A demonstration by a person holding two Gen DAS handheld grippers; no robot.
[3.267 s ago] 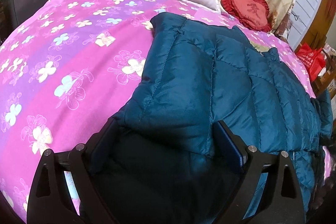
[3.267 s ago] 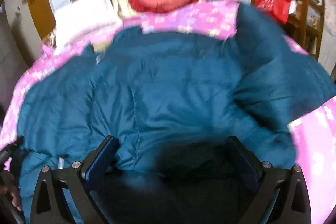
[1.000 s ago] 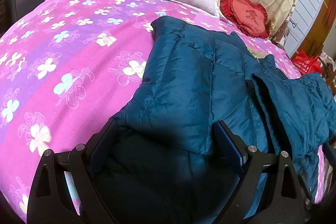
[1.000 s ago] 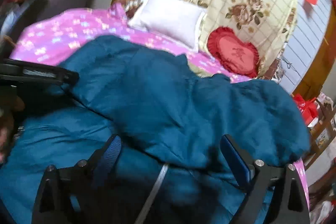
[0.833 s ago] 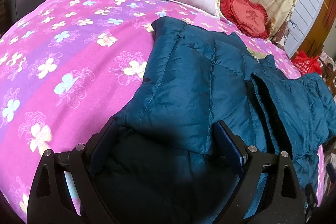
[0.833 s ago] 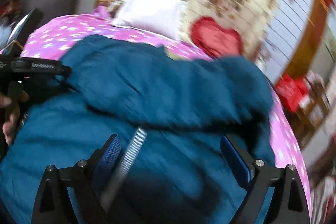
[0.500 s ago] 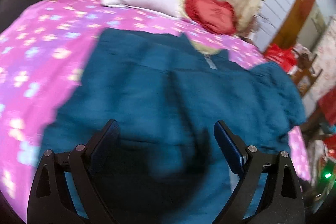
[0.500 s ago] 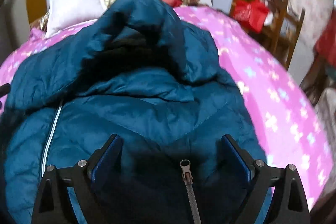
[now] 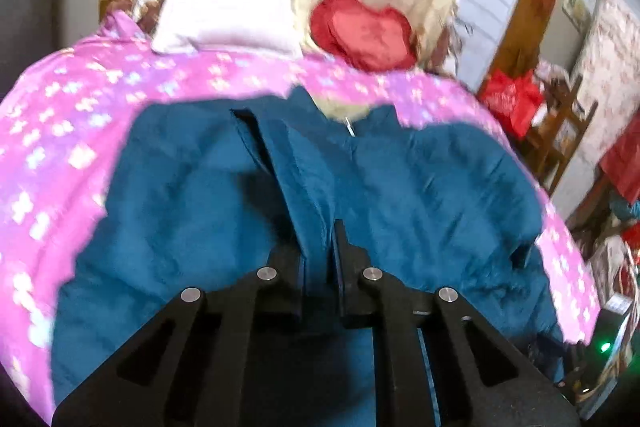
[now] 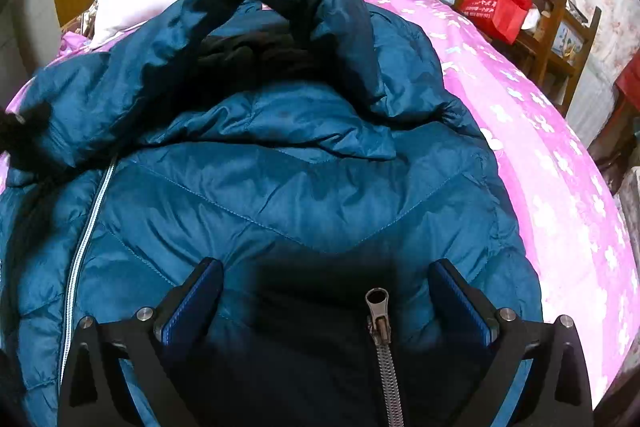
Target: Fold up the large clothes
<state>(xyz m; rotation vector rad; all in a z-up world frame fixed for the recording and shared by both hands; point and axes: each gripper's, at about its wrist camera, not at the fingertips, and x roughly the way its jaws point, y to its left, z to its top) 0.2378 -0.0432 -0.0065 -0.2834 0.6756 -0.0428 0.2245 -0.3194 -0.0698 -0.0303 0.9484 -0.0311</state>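
Left wrist view: left gripper pinches jacket (pillow beyond); right gripper gapes.

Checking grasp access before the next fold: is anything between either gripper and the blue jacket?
Nothing visible. The left gripper is already shut on a fold of the blue jacket. The right gripper is open directly over it, with only the jacket's own zipper pull between its fingers.

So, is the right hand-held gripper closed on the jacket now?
No, the right hand-held gripper is wide open, its blue pads apart over the teal jacket and its zipper pull.
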